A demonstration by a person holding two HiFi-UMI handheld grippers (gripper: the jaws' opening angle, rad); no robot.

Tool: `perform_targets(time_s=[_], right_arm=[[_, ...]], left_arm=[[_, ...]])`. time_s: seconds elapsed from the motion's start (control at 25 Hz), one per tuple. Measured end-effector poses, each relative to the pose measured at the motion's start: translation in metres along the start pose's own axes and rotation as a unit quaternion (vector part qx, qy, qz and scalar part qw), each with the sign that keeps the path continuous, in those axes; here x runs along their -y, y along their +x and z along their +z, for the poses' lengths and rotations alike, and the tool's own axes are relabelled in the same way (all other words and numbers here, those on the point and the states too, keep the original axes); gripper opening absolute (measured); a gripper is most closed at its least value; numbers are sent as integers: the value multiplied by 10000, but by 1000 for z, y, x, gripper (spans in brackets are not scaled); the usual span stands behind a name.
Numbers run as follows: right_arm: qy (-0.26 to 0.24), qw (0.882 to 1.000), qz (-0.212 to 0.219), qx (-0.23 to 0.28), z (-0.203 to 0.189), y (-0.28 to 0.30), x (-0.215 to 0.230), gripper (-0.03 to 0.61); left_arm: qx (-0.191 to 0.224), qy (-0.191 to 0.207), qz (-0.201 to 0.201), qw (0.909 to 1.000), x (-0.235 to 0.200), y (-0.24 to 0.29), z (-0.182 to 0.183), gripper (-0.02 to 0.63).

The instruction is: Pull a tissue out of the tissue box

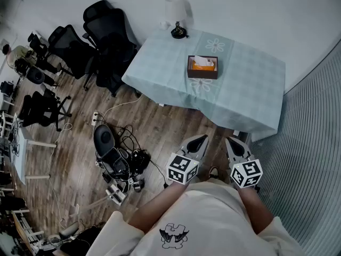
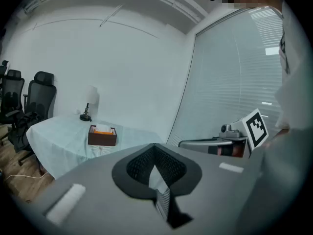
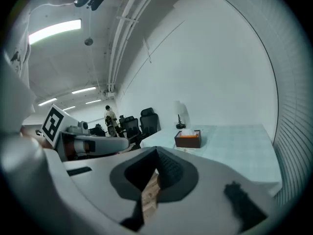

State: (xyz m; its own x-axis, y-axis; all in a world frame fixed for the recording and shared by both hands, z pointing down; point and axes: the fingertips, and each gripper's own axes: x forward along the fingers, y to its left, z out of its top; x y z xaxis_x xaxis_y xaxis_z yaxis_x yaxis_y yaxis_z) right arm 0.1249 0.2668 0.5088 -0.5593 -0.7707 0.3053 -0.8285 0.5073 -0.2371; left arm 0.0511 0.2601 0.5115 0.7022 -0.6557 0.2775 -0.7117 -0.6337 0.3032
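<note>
The brown tissue box [image 1: 202, 68] stands on a table [image 1: 250, 84] covered with a pale green cloth, and a white tissue sticks up from its orange top. It also shows far ahead as the tissue box [image 2: 102, 136] in the left gripper view and the tissue box [image 3: 188, 139] in the right gripper view. My left gripper [image 1: 200, 140] and right gripper [image 1: 233, 142] are held close to the person's body, over the wooden floor and well short of the table. Both point toward the table. The left gripper [image 2: 154, 146] and the right gripper [image 3: 157, 151] each have tips together, with nothing held.
A lamp [image 1: 177, 15] stands at the table's far corner. Black office chairs [image 1: 101, 41] crowd the table's left side. A chair base and tangled cables [image 1: 120, 159] lie on the floor to my left. A wall of blinds [image 1: 309, 143] runs along the right.
</note>
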Motion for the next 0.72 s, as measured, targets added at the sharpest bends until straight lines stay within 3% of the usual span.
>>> perform_targets(time_s=[0.72], right_arm=[[-80,9998,-33,-206,-15,11,2,8]], left_arm=[[-133,-99,110,9998,-14,2,-15,5]])
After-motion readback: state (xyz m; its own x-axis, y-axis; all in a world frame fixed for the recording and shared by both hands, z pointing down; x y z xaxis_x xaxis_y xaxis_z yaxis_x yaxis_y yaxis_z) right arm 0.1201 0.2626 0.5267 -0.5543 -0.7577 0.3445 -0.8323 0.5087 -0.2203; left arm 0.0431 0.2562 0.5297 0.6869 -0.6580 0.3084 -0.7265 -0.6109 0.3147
